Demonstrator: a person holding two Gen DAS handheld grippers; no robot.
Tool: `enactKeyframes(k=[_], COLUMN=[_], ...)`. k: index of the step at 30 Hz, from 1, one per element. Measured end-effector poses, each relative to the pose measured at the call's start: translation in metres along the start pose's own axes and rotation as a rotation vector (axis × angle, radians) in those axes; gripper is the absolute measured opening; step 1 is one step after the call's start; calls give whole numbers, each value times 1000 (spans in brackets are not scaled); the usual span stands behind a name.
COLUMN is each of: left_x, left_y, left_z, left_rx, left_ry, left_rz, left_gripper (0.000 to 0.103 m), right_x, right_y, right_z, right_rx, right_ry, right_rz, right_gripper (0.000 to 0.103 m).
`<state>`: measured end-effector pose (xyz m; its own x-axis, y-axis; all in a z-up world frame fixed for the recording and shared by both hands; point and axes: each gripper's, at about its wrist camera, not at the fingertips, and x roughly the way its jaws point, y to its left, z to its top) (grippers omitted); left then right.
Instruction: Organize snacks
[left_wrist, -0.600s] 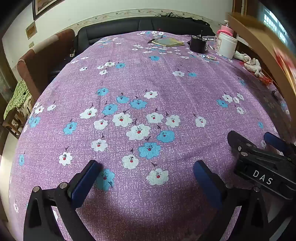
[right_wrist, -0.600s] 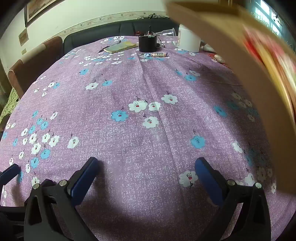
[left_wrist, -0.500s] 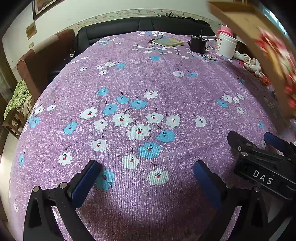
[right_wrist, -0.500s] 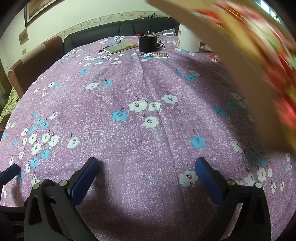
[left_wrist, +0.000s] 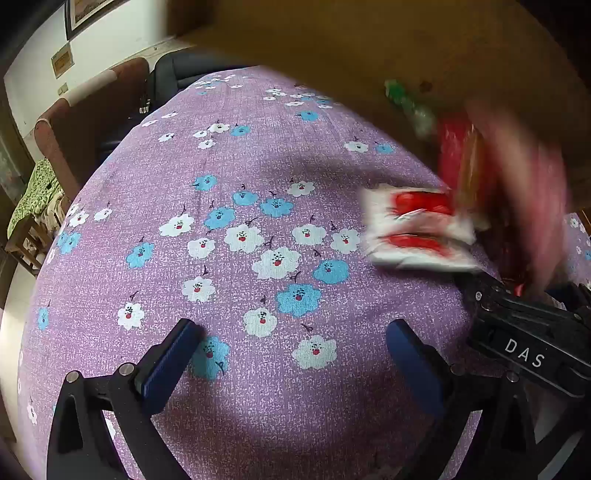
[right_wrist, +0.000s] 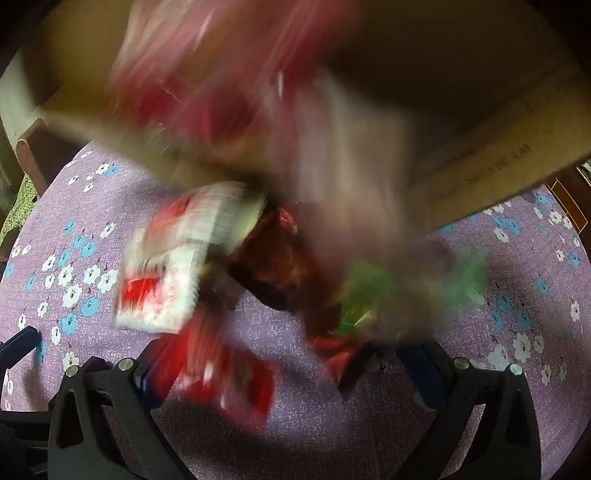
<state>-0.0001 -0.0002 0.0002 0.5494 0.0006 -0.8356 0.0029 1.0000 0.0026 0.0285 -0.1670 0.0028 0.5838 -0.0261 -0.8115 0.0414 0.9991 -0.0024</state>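
Box (right_wrist: 480, 122) tipped above cloth (left_wrist: 229, 266), spilling snacks (right_wrist: 162, 273) into heap for sorting; 2 grippers, left (left_wrist: 291, 365) and right (right_wrist: 291, 373), jaws apart, empty, waiting; packets blurred, probably mid-fall

Snack packets (right_wrist: 162, 273) ahead of me are smeared by blur; I can't read them. The cardboard box (right_wrist: 498, 158) blocks the far tablecloth (left_wrist: 258, 221).
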Motion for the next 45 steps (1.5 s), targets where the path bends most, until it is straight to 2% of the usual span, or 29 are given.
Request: enactKeyframes(k=[45], left_x=[-1], left_y=[-1], left_z=[0], left_rx=[0], left_ry=[0], left_rz=[-1], left_gripper=[103], right_x=[-1], right_y=[-2], right_z=[-1], right_rx=[-1], right_ry=[0], right_rz=[1], right_gripper=[103])
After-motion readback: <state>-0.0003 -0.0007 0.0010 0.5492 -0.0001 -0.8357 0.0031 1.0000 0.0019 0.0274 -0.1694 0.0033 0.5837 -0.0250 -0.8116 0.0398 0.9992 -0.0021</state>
